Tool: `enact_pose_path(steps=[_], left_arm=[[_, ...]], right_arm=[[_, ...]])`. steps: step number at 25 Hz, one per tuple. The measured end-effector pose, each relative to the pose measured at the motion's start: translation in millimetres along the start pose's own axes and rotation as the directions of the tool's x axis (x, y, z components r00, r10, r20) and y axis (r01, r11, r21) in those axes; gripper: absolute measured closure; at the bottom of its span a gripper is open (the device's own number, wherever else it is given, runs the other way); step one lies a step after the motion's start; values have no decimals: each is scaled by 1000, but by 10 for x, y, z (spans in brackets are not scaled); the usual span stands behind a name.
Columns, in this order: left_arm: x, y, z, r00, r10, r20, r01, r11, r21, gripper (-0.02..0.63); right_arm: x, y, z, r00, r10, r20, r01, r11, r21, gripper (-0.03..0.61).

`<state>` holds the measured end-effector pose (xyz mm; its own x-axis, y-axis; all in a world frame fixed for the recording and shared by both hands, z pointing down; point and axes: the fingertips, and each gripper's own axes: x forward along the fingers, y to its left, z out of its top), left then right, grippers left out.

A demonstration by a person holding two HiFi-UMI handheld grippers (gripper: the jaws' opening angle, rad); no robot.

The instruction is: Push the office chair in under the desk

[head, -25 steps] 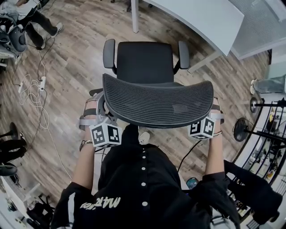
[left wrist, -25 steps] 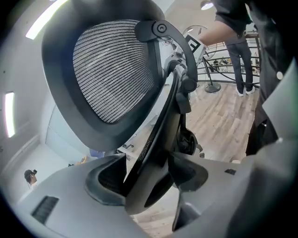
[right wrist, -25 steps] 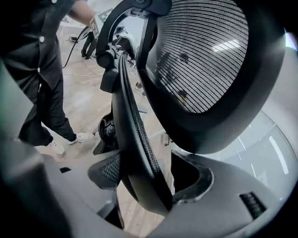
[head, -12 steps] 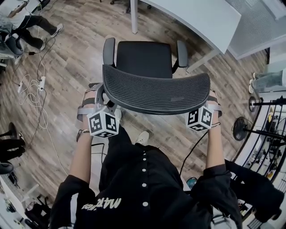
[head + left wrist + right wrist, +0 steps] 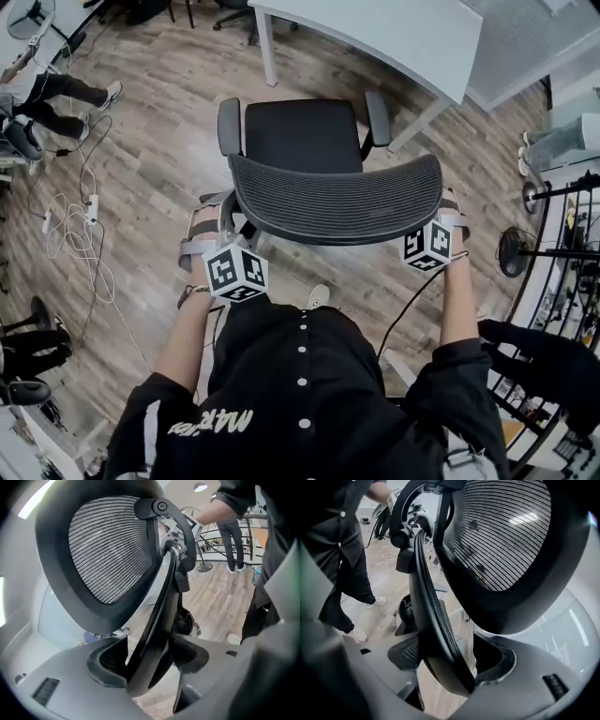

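The black office chair stands on the wood floor with its seat [image 5: 300, 136] facing the white desk [image 5: 394, 37], most of it outside the desk's edge. Its mesh backrest [image 5: 337, 202] is nearest me. My left gripper [image 5: 217, 217] is shut on the backrest's left rim, which passes between its pads [image 5: 159, 606]. My right gripper [image 5: 448, 208] is shut on the right rim [image 5: 429, 602] in the same way. In both gripper views the mesh panel [image 5: 108, 550] [image 5: 501, 536] fills the upper picture.
Cables and a power strip [image 5: 70, 234] lie on the floor at the left. A person's legs [image 5: 56, 94] are at the upper left, another person's [image 5: 553, 141] at the right. A standing fan [image 5: 516, 253] and a black rack [image 5: 572, 272] stand at the right.
The head view has shifted slightly, showing more of the desk. Both grippers keep their hold on the backrest's rims, and the chair stands about where it was.
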<state>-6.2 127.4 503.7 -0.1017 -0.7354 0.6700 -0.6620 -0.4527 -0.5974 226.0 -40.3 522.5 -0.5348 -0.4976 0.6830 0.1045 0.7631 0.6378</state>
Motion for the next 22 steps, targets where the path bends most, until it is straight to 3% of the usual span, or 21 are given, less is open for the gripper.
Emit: enact_pose_path(steps=[22], left_arm=[[35, 175, -249, 994, -93, 55, 87, 990, 115, 333]], right_arm=[[-81, 244, 210, 994, -10, -113, 21, 996, 90, 259]])
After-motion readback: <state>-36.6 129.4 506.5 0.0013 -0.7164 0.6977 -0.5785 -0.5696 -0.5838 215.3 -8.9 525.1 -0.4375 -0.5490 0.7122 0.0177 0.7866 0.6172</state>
